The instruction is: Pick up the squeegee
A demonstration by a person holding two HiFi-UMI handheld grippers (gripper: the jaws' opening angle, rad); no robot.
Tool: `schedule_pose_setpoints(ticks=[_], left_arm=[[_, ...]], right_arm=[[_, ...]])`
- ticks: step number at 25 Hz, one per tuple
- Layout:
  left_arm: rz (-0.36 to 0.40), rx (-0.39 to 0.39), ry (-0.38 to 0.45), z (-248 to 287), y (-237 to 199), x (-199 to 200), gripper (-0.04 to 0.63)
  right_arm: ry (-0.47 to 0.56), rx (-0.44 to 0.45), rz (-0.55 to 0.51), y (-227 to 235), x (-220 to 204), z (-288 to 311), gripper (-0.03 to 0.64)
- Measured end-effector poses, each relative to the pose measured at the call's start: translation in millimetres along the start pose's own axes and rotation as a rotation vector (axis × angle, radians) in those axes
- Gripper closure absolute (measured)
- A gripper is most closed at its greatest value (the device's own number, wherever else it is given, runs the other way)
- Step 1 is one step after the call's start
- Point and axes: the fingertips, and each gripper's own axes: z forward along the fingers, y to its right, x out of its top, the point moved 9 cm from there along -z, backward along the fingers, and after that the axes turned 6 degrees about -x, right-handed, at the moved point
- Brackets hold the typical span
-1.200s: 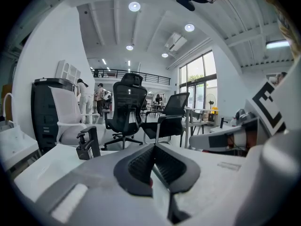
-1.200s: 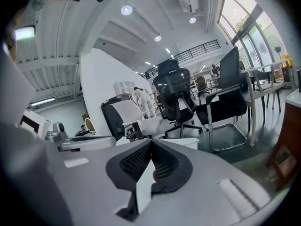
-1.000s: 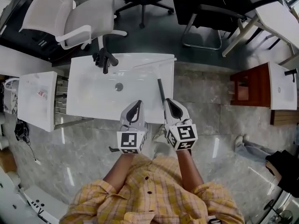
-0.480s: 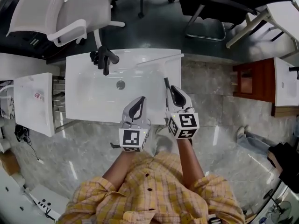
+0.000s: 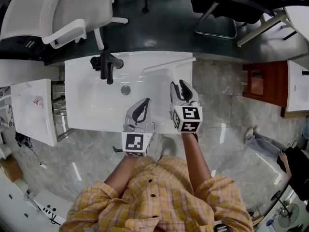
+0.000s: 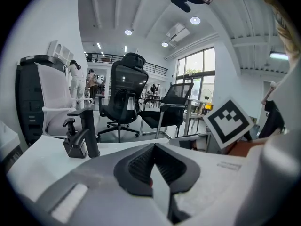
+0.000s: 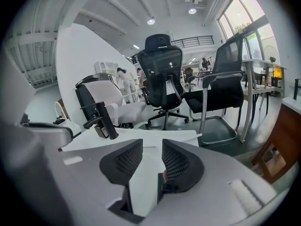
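The squeegee lies on the right part of the white sink top (image 5: 91,93). Its long pale blade (image 5: 169,65) runs slantwise toward the back right corner; the blade's end (image 7: 201,135) pokes past the sink's edge. The dark handle is mostly hidden under my right gripper (image 5: 177,85), which hovers just above it. That gripper's jaws are opening, and in the right gripper view (image 7: 153,147) only white sink surface shows between them. My left gripper (image 5: 144,104) sits over the sink's front edge, shut with nothing in it (image 6: 153,149).
A black faucet (image 5: 107,64) stands at the sink's back left, with the drain (image 5: 125,89) in the basin. White and black office chairs (image 5: 63,13) stand behind the sink. A white cabinet (image 5: 31,108) is at the left, a brown stand (image 5: 263,86) at the right.
Both grippers have moved forward over the sink. The right one went from shut to open and now covers the squeegee handle that lay beside it before.
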Motion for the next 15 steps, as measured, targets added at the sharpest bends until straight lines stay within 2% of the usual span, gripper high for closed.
schedule_pose_setpoints(ticks=[6,11,15], left_arm=[[-0.02,-0.005,-0.022,11,-11,-4,0.595],[-0.01,-0.013,-0.033,18,-16,-5,0.595],[-0.036,0.003,-0.042,19,-19,-9,0.595]], right_arm=[[-0.056,-0.035,-0.051,4,-6,32,0.471],[-0.097,-0.067,-0.09,6,-12,50,0.471],[-0.127,-0.08,-0.106,6,-15,62,0.477]])
